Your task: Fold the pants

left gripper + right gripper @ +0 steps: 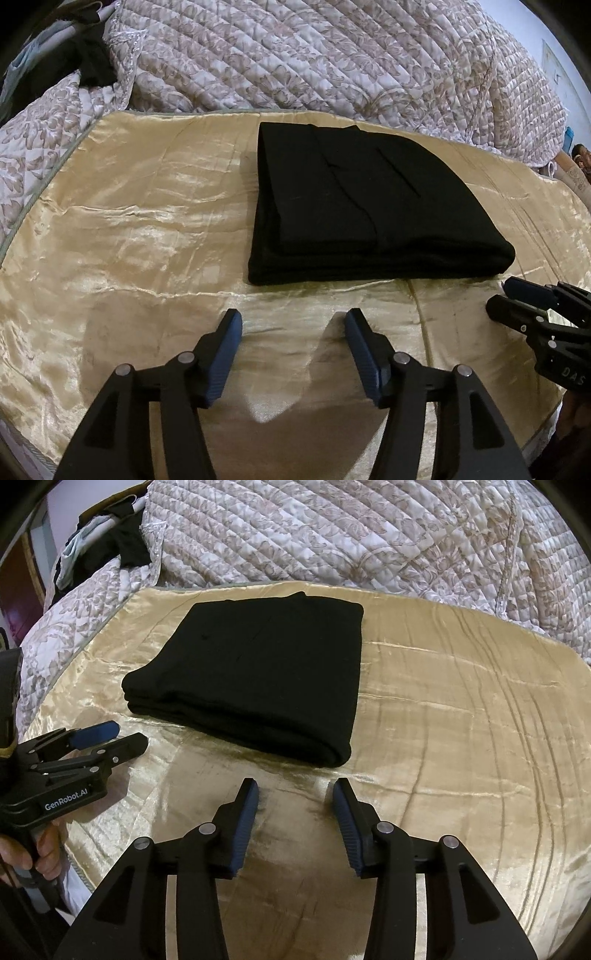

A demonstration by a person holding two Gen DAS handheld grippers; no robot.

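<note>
The black pants (369,206) lie folded into a thick rectangle on a shiny gold satin sheet (140,229); they also show in the right wrist view (258,675). My left gripper (293,321) is open and empty, a little short of the pants' near edge. It shows from the side in the right wrist view (127,736). My right gripper (293,790) is open and empty, just in front of the pants' near corner. It shows at the right edge of the left wrist view (504,295).
A quilted floral bedspread (332,55) is bunched up behind the gold sheet (461,720). Dark and pale clothes (118,535) hang over a rail at the far left. The bed's edge runs along the near left.
</note>
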